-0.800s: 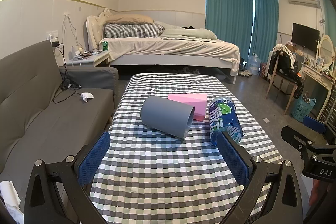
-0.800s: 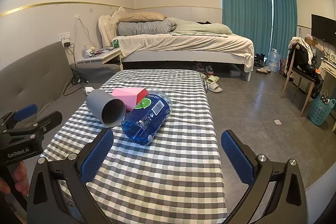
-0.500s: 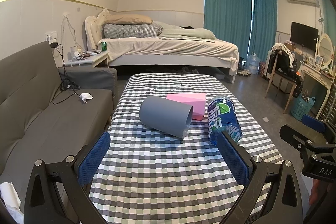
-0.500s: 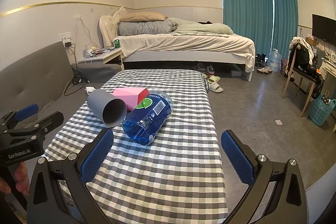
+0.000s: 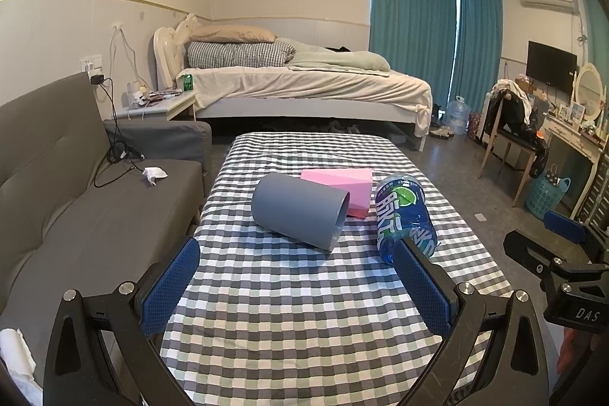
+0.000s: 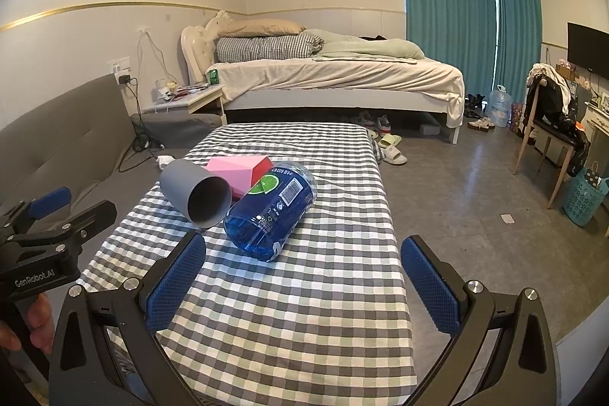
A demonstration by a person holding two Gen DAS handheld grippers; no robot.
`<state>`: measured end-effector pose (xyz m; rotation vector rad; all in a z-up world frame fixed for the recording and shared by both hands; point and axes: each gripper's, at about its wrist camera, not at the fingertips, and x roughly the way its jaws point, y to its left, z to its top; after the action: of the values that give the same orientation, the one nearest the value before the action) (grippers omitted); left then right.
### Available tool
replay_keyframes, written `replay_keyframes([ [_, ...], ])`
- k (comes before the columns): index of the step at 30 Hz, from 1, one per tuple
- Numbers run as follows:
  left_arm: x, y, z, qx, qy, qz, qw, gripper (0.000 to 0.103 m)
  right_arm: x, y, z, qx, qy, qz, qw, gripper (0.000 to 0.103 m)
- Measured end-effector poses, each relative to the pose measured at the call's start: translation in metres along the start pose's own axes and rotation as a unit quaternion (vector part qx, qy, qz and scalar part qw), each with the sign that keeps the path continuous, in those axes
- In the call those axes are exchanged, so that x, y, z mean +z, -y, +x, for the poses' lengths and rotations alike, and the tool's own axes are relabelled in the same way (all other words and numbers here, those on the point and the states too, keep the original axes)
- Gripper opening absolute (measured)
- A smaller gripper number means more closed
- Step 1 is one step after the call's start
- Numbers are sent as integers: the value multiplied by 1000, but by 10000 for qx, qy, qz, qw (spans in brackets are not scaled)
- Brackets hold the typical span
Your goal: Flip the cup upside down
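While it lies on its side on the checked cloth of the counter [image 5: 304, 311], the grey cup [image 5: 300, 210] points its open mouth toward the near right, so the right wrist view looks straight into the hollow [image 6: 207, 202]. Its closed end faces the sofa side. Just behind it sits a pink box [image 5: 344, 189], touching or nearly touching the cup's wall; I cannot tell which. To the cup's right a blue bottle [image 5: 403, 215] with a green-and-white label also lies on its side, close beside the cup's rim, and in the right wrist view the two seem to meet there.

Nearer the camera, the left gripper [image 5: 297, 276] hovers over the counter's front part, short of the cup, with its blue-padded fingers [image 5: 171, 286] spread wide and nothing between them. On the other side, the right gripper [image 6: 302, 271] hangs likewise over the near end, its fingers [image 6: 428, 282] wide apart and empty, the bottle just ahead of them.

A grey sofa [image 5: 68, 200] runs along the counter's left side, and a bed [image 5: 304, 82] stands beyond its far end.
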<state>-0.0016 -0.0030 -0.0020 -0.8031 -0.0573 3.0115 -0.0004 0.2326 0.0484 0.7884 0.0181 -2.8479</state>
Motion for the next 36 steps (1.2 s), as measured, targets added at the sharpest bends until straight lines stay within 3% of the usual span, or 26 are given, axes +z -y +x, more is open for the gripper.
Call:
replay_keyframes([
  [9, 2, 1, 3, 80, -43, 77, 9999, 103, 4, -8, 2, 7, -19, -367, 9993, 103],
  [17, 7, -5, 15, 39, -190, 44, 9998, 103, 14, -12, 17, 330, -145, -501, 9981, 103],
  [21, 16, -14, 30, 145, -333, -5, 9993, 103, 40, -9, 37, 556, -281, -570, 9964, 103],
  [25, 26, -30, 48, 404, -551, -268, 9973, 103, 88, -10, 73, 642, -548, -1187, 9893, 103],
  [28, 31, -42, 65, 694, -783, -383, 9938, 103, 115, -29, 111, 673, -980, -2152, 9693, 103],
  [33, 25, -63, 87, 947, -902, -453, 9904, 103, 124, -72, 179, 1424, -1964, -3334, 9110, 103],
  [36, 19, -72, 99, 937, -1036, -560, 9886, 103, 117, -89, 214, 1427, -2394, -3786, 8826, 99],
])
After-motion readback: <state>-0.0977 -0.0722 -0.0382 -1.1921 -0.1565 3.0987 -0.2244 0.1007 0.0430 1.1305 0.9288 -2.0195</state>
